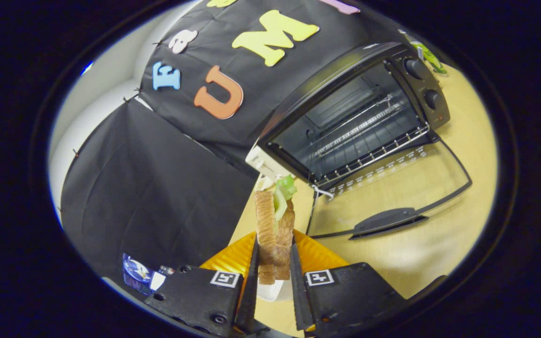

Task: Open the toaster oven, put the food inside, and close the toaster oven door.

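Currently your claw [274,274] grips one sandwich [275,230] between both fingers, above one yellow plate [315,256]. Beyond them: one toaster oven [345,117], door [392,192] down, two knobs [423,84]; no legible writing.

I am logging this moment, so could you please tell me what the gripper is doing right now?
Gripper: closed on the toasted-bread sandwich with green lettuce, both fingers pressing its sides.
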Demonstrator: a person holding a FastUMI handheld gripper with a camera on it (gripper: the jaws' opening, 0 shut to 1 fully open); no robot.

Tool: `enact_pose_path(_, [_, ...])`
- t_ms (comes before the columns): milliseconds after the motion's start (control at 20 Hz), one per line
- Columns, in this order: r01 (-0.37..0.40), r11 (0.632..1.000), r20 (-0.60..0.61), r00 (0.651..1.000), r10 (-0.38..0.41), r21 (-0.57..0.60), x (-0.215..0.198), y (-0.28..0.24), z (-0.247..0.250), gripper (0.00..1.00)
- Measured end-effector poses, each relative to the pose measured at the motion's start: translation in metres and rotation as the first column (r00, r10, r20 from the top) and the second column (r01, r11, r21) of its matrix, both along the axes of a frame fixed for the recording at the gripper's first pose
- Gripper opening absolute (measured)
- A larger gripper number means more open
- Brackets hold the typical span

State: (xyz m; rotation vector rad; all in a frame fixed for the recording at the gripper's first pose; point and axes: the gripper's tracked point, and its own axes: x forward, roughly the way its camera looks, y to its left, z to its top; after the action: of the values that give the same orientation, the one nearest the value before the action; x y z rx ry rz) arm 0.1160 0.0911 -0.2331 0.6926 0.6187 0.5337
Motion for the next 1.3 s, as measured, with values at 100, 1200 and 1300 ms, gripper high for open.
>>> enact_pose_path(100, [0.049, 0.999, -0.001, 0.999, -0.049, 0.006, 0.015, -0.009, -0.011, 0.38])
enact_pose_path(1200, [0.272, 0.944, -0.008, 0.961, -0.276, 0.188, 0.064, -0.070, -0.006, 0.38])
enact_pose_path(1300, [0.339, 0.909, -0.012, 0.938, -0.346, 0.241, 0.080, -0.083, -0.002, 0.38])
